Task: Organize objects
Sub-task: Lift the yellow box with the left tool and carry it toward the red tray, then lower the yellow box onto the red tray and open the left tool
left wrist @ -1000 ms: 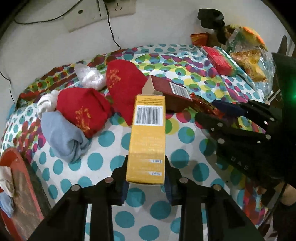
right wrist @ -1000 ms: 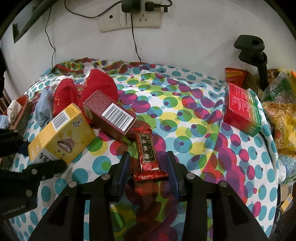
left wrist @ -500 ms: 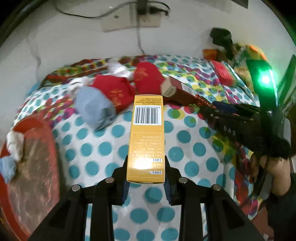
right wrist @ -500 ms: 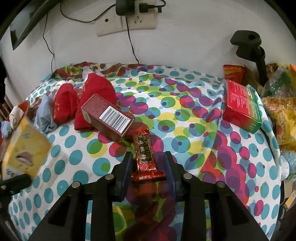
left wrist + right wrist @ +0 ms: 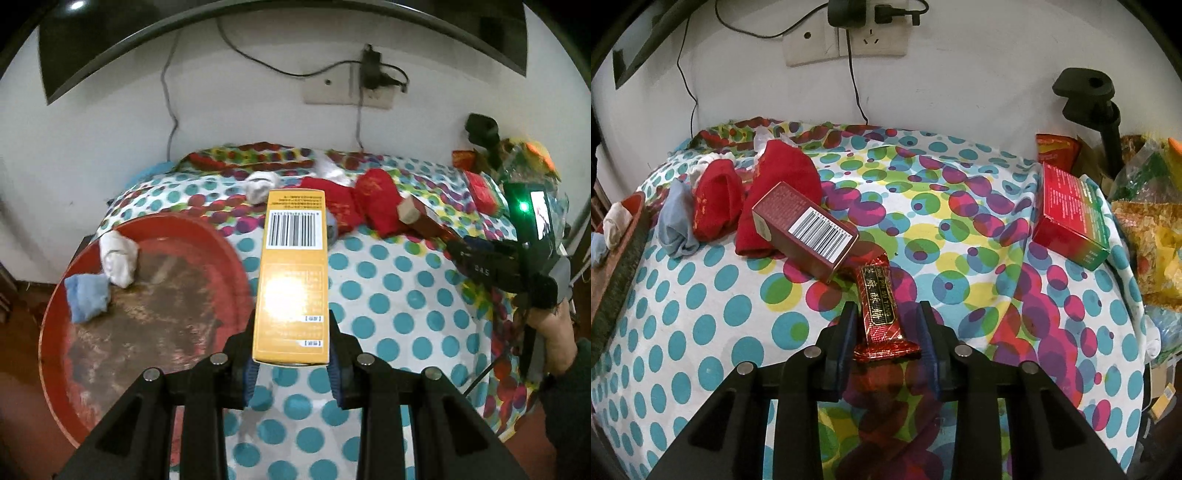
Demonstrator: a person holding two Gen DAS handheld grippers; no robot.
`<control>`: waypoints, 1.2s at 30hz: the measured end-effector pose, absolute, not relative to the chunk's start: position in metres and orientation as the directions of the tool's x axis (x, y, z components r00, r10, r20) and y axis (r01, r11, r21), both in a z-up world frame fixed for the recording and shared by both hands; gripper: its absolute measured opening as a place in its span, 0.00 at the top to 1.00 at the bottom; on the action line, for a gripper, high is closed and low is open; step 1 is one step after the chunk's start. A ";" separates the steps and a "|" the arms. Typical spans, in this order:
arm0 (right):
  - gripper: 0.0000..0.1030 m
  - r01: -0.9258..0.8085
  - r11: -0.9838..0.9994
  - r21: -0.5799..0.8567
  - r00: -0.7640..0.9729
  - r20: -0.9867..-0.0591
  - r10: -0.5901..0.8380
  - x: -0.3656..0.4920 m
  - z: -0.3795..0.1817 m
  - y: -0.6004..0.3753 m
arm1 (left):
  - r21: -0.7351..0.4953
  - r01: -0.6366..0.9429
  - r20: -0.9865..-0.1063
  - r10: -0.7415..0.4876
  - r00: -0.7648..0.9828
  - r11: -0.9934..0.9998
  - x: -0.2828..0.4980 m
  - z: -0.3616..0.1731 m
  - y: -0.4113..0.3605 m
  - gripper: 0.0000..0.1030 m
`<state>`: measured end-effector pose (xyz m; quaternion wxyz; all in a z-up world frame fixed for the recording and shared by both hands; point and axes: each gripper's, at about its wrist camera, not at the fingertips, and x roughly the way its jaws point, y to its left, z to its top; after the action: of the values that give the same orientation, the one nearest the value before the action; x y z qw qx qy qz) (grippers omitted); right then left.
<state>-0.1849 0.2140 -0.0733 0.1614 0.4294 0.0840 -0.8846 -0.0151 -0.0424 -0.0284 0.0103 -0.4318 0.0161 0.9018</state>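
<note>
Left tool [image 5: 291, 363]: clamped on the yellow box [image 5: 293, 273], held up between bench and red tray [image 5: 55, 332].
Right tool [image 5: 886, 343]: narrowed around the candy bar [image 5: 879, 310] on the dotted cloth [image 5: 701, 295]; pad contact can't be told.
Risk: slick wrapper probably gets squeezed out.
In the way: maroon box [image 5: 807, 230] just beside the bar, red socks [image 5: 786, 184] behind.

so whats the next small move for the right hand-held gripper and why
Probably lift. The right hand-held gripper has the red snack bar between its fingers, and the bar's far end sits against the maroon box, so raising it straight up should clear it.
</note>
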 end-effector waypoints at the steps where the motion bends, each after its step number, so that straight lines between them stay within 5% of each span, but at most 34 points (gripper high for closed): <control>1: 0.70 0.358 -0.934 -0.013 -0.580 -0.787 -0.211 -0.185 -0.073 0.214 | 0.005 -0.021 -0.783 0.009 -0.622 -1.000 -0.015 -0.029 -0.048 0.70; 16: 0.70 0.358 -0.934 -0.020 -0.582 -0.787 -0.206 -0.185 -0.074 0.213 | -0.084 0.204 -0.822 -0.048 -0.567 -0.975 -0.010 -0.052 -0.146 0.70; 36: 0.70 0.357 -0.934 -0.019 -0.582 -0.787 -0.206 -0.185 -0.074 0.214 | -0.032 0.433 -0.855 -0.200 -0.479 -0.901 0.011 -0.074 -0.232 0.70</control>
<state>-0.1851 0.2136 -0.0738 0.1592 0.4288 0.0880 -0.8849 0.0110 -0.2318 -0.0742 -0.1861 -0.4752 -0.1224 0.8512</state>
